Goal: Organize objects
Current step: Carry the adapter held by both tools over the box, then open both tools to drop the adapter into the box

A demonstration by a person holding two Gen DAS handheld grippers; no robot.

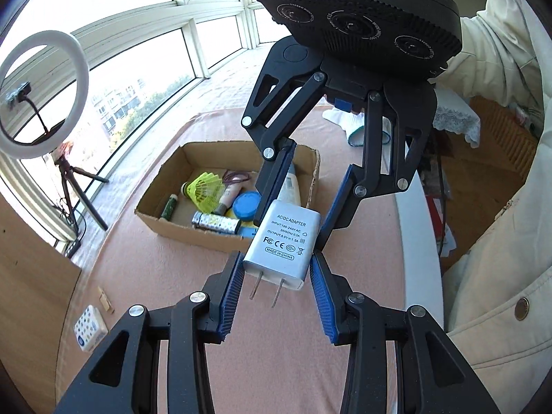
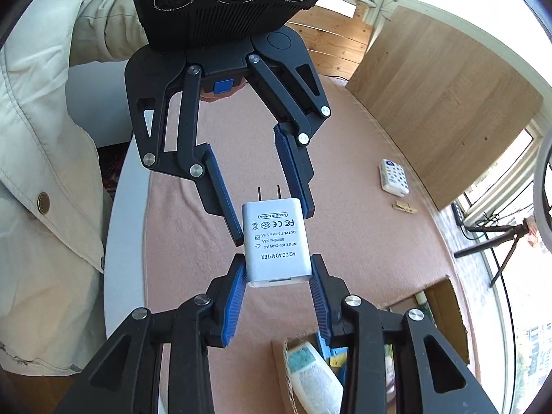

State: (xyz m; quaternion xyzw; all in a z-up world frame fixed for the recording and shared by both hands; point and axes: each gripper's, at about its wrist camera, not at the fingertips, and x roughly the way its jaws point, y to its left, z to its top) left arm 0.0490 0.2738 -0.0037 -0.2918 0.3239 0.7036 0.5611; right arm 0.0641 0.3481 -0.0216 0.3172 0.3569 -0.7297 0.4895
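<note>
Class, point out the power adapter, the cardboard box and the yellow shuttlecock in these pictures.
power adapter [image 1: 281, 241]: left wrist view, on its printed face.
cardboard box [image 1: 162, 226]: left wrist view, on its near outer wall.
yellow shuttlecock [image 1: 205, 191]: left wrist view, on its feathered skirt.

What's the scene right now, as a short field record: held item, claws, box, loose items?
held item: adapter, white, prongs toward the left claw's camera
left claw: shut on the adapter's prong end
right claw: shut on the adapter's other end
height: adapter held above the tablecloth
box: open, holds shuttlecock, other small items
loose items: tissue pack, clothespin
</note>
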